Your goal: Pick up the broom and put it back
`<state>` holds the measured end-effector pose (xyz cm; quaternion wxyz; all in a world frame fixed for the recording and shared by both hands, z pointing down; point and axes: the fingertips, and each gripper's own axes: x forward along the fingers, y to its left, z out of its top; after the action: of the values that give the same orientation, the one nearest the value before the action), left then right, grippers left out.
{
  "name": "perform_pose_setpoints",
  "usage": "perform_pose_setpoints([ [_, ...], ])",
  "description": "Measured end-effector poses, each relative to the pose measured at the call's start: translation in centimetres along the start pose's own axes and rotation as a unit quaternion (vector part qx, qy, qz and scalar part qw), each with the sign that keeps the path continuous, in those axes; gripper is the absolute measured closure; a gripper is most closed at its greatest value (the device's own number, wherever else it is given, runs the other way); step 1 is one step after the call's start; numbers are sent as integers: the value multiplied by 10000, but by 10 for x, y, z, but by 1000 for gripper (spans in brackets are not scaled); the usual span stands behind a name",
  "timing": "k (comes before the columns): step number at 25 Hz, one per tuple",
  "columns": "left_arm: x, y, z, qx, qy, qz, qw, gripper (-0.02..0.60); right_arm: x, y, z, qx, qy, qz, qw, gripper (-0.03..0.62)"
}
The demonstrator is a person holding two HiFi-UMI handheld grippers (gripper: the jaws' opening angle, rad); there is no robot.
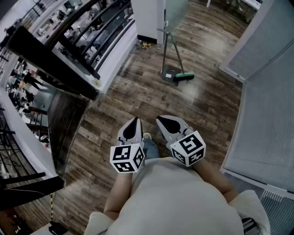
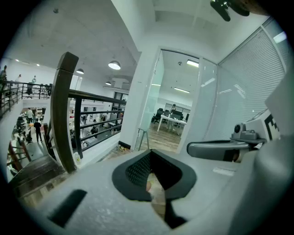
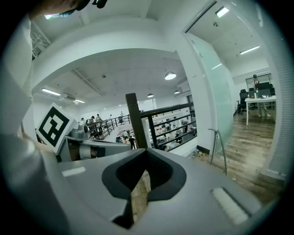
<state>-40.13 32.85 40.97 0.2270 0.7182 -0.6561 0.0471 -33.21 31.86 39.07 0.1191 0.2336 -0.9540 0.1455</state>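
The left gripper [image 1: 134,122] and right gripper [image 1: 161,120] sit close to the person's body, jaws together, holding nothing. The broom [image 1: 184,75] stands well apart at the wood floor's [image 1: 138,94] far edge, beside a dustpan [image 1: 168,74]. This looks like the approach step, with nothing picked up yet. Next comes walking over and opening the jaws around the handle.

Bright, even indoor light in all three views. Sources: round ceiling lamp [image 2: 114,65] and strip lights [image 3: 223,11] overhead. Pale sheen on the wood floor [image 1: 197,94], no hard shadows. Both gripper views have heavy fisheye with black vignette at the corners, and the railing post [image 2: 62,110] looks bowed. Left gripper [image 2: 150,158] and right gripper [image 3: 146,156] bodies are soft close to the lens, while the background is sharp. Glass partition [image 2: 209,105] shows faint reflections.
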Motion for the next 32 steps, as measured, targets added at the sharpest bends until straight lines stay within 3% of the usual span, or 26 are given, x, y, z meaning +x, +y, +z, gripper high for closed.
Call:
perform_pose_setpoints([
  [13,22,12,13,16,40,-55,10000,577,18,-19,11,166,-114,-65,9998,588],
  [32,74,79,62,57,91,-356,9993,577,99,-41,57,292,-236,-256,9990,588],
])
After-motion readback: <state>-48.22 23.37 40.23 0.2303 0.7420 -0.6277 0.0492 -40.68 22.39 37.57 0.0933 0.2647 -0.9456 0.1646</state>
